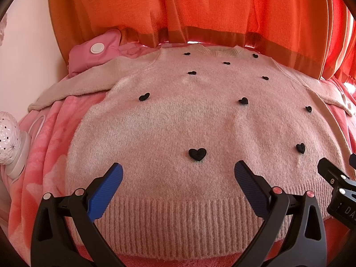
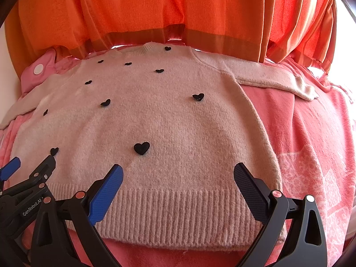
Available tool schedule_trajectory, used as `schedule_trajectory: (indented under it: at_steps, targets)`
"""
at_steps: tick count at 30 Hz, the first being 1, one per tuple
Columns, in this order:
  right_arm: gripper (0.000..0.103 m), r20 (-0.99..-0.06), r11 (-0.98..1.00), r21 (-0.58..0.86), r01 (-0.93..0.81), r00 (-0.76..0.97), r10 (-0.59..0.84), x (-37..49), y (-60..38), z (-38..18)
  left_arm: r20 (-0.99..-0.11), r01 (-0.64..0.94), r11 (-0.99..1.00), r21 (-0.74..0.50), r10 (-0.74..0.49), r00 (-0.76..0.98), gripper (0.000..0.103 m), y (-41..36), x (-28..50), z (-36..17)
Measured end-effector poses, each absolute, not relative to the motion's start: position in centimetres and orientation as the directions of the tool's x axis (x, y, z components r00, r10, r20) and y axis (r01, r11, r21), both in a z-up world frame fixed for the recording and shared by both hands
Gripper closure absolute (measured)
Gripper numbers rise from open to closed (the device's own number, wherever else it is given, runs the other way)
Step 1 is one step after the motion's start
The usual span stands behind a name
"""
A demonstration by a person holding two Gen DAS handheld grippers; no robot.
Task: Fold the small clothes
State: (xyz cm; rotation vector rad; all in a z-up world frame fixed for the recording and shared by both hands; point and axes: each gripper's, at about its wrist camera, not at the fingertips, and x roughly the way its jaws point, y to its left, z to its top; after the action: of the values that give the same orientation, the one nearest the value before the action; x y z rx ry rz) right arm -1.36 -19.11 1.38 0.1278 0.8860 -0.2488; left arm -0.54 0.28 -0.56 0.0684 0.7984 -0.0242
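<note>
A white lamp sits at the far left; the pale sweater (dotted with black hearts) lies spread flat on the pink blanket, with left gripper and right gripper both spread wide above its ribbed hem, holding nothing

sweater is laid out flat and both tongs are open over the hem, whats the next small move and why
Probably lower both tongs onto the ribbed hem and pinch it. The sweater lies flat, front up, sleeves spread on the pink blanket, with no fold made yet. The left tongs and right tongs are open just above the hem, holding nothing, so gripping it looks like the nearest step toward folding the bottom up.
</note>
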Motion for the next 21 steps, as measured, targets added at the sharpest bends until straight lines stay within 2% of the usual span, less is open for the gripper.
schedule_trajectory:
  at_steps: [4, 9, 13, 18, 21]
  targets:
    - [0.005, -0.777, 0.963, 0.014, 0.268, 0.609, -0.159, -1.4, -19.4, 1.5, -0.720, 0.046, 0.998, 0.043, -0.001, 0.694, 0.005, 0.4, -0.5, -0.5]
    - [0.005, -0.738, 0.922, 0.241, 0.304, 0.674, -0.030, -1.5, -26.1, 4.7, -0.726, 0.064, 0.996, -0.065, -0.091, 0.682, 0.005, 2.4, 0.1, 1.5]
    - [0.005, -0.720, 0.839, 0.334, 0.428, 0.690, -0.065, 0.1, -36.3, 5.9, -0.696, 0.038, 0.987, -0.157, -0.138, 0.705, 0.005, 4.9, 2.0, 4.3]
    - [0.006, -0.760, 0.641, 0.423, 0.640, 0.636, -0.134, 2.9, -52.0, 2.2, -0.685, -0.008, 0.964, -0.268, -0.185, 0.705, 0.005, 6.3, 7.2, 6.7]
    - [0.016, -0.774, 0.517, 0.467, 0.717, 0.614, -0.152, 4.0, -58.6, -1.1, -0.677, -0.031, 0.961, -0.276, -0.171, 0.716, 0.005, 5.0, 10.5, 7.1]
